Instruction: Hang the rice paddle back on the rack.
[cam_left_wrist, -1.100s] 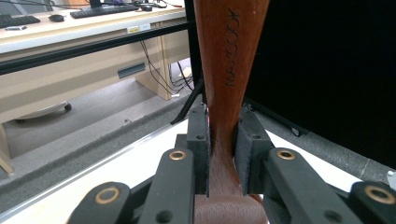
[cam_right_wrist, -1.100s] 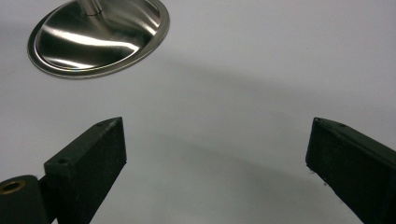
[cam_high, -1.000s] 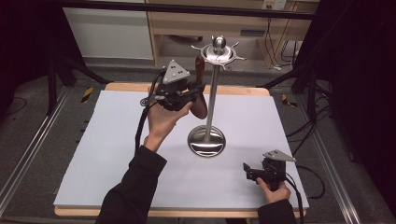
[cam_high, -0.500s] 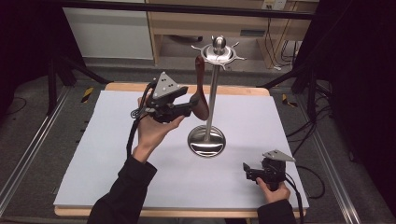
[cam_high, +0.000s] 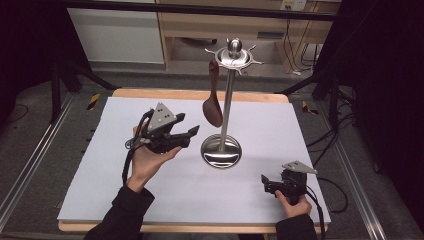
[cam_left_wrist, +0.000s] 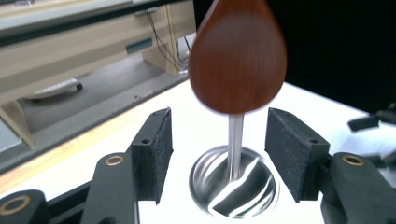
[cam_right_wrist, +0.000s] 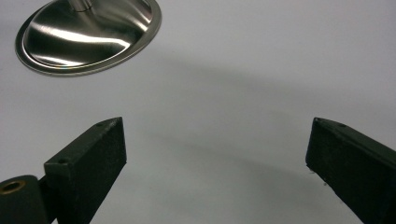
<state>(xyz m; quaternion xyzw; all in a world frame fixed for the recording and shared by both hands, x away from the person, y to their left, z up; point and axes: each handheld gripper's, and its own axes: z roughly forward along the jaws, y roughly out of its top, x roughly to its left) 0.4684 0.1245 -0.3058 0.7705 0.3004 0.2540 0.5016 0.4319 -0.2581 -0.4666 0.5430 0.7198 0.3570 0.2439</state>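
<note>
A brown wooden spoon (cam_high: 213, 100) hangs bowl down from a hook at the top of a steel stand (cam_high: 228, 95), whose round base (cam_high: 221, 151) sits mid-table. My left gripper (cam_high: 192, 134) is held to the left of the stand, pointing at it, a short way from the spoon. Its jaws have just been opening and nothing is between them. In the left gripper view the spoon bowl (cam_left_wrist: 238, 56) hangs blurred beyond the open left gripper (cam_left_wrist: 219, 154), above the base (cam_left_wrist: 233, 186). My right gripper (cam_high: 265, 182) rests open near the front right. The right gripper view has its open jaws (cam_right_wrist: 217, 154) over bare sheet, the base (cam_right_wrist: 88, 32) beyond.
A white sheet (cam_high: 125, 200) covers the wooden table. Behind the table stand a wooden shelf unit (cam_high: 200, 30) and a white cabinet (cam_high: 115, 35). Dark stand legs (cam_high: 60, 80) flank the table, and cables (cam_high: 340, 130) lie on the floor at the right.
My left gripper has let go of the spoon, opened, and drawn back left and downward from the stand. The spoon now hangs free. The right gripper has not moved.
</note>
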